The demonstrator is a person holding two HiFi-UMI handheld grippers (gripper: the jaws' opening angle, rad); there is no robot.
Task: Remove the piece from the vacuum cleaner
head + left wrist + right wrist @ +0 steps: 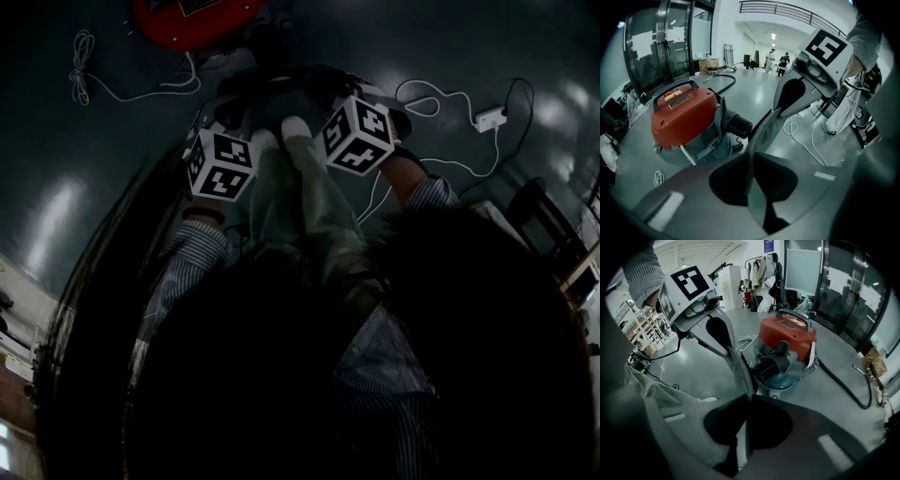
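Observation:
The red vacuum cleaner (684, 117) (787, 343) stands on the grey floor, at the top edge of the head view (192, 19), with its black ribbed port (739, 125) (766, 369) facing me. A thin grey flexible piece (761, 133) (740, 369) stretches between my two grippers, clear of the port. My left gripper (750, 157) is shut on one end and my right gripper (749, 397) on the other. Each shows in the other's view, the right gripper (780, 110) and the left gripper (729, 350). Their marker cubes (221, 164) (359, 134) sit side by side.
White cable (441, 103) with a power strip (489, 118) lies right of the grippers, a coiled cord (82, 56) at the far left. A black hose (843, 385) trails from the vacuum. Glass doors (661, 42) stand behind it. My legs and white shoes (281, 136) are below.

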